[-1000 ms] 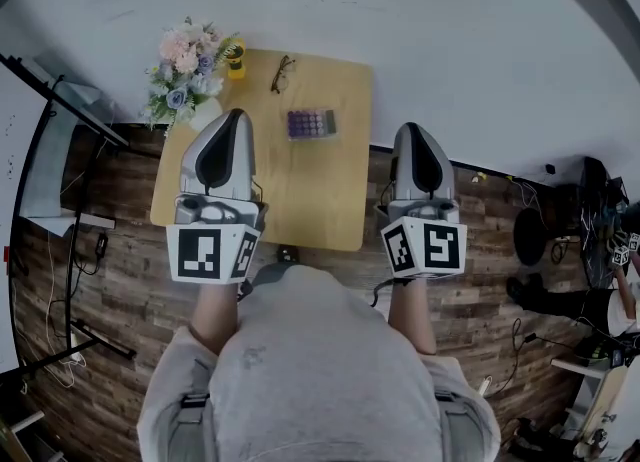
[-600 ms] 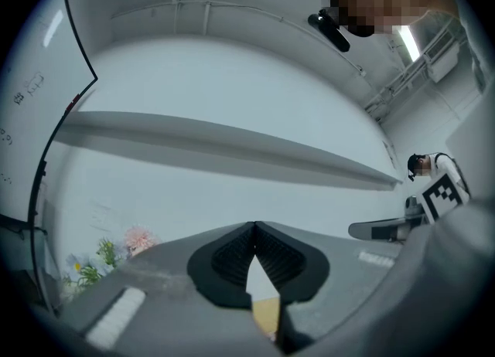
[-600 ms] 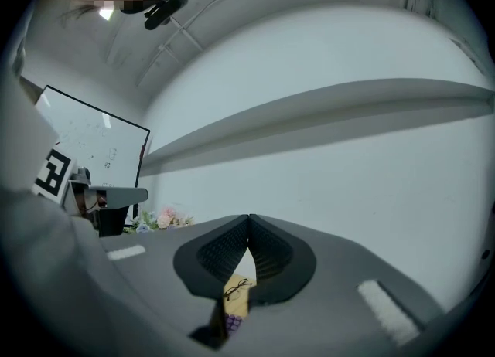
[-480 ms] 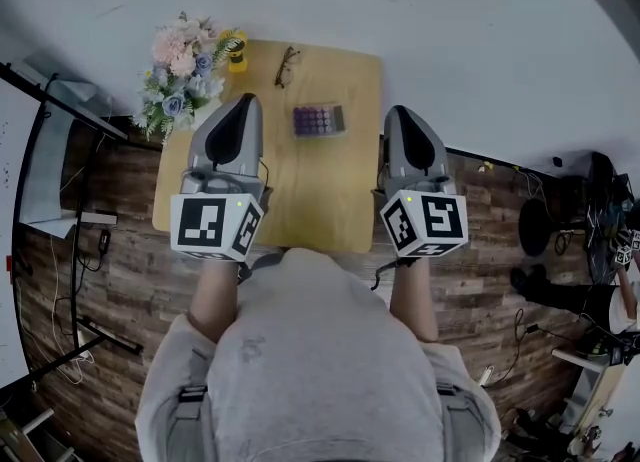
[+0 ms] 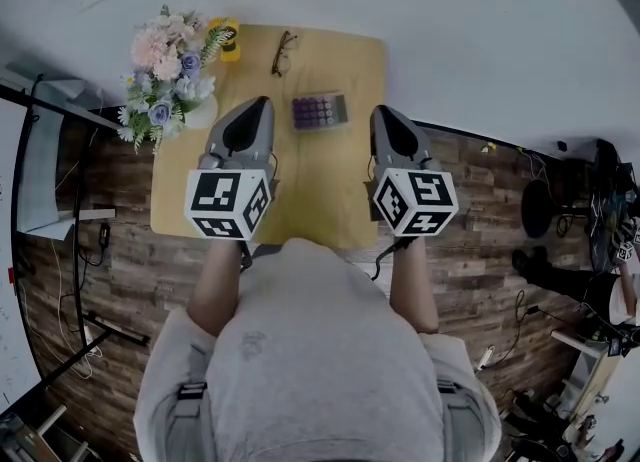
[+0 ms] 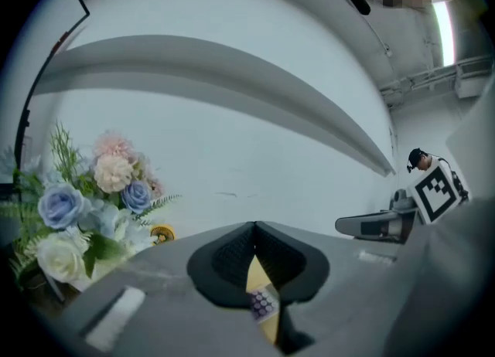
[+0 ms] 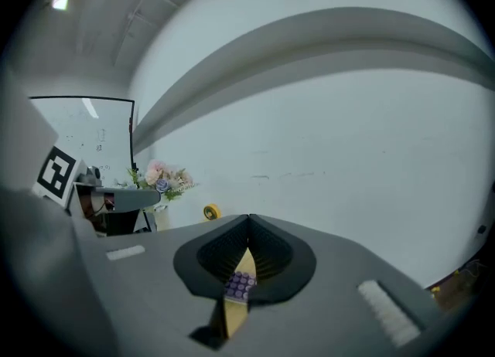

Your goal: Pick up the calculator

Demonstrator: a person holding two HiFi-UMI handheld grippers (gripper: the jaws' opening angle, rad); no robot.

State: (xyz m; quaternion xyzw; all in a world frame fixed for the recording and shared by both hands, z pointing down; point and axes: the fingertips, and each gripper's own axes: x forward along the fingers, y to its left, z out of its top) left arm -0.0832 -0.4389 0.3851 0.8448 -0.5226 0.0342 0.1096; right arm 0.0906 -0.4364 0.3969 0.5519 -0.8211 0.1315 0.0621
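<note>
Now we are bringing the left gripper (image 5: pixel 262 105) and right gripper (image 5: pixel 383 112) down over the table (image 5: pixel 310 190), jaws pressed together, empty; the calculator (image 5: pixel 320 111) is lying untouched toward its far edge, between them.

Left gripper (image 5: pixel 262 102) and right gripper (image 5: pixel 381 110) extended forward, jaws closed.

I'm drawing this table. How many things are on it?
4: flowers at the back left corner, a yellow thing beside them, glasses at the back edge, calculator in the middle. The left gripper and right gripper may hide more.
</note>
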